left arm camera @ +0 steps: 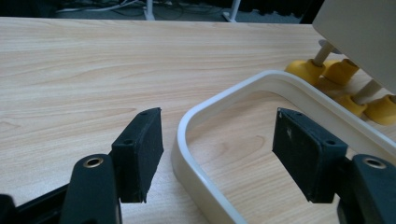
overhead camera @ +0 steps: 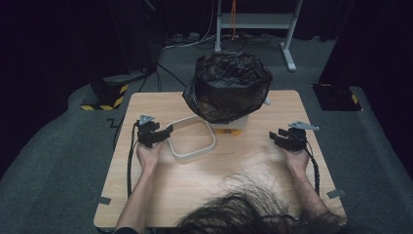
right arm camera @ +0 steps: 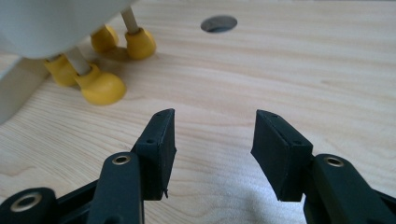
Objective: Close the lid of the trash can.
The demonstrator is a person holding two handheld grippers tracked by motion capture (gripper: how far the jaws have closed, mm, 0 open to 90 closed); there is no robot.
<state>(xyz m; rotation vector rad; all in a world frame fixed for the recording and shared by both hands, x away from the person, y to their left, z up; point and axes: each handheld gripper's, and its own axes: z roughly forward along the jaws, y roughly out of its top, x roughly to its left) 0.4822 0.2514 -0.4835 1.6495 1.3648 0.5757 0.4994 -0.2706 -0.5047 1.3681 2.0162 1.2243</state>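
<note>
A: High view: a cream ring frame (overhead camera: 192, 140) lies on the wooden table (overhead camera: 253, 165) before a bag-lined bin (overhead camera: 227, 87).

B: Left gripper view: left gripper (left arm camera: 217, 149), open, straddles the frame's rim without gripping.

A: Right gripper view: right gripper (right arm camera: 212, 144) hangs open and empty near the bin's yellow feet (right arm camera: 100, 86).

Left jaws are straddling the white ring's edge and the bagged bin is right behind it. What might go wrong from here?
1. The left gripper stands open astride the rounded corner of the cream plastic ring frame; a grip there may slip or tilt it.
2. Lifting the frame could knock the small white bin's yellow feet.
3. The loose black plastic bag overhangs the frame and might snag.
</note>
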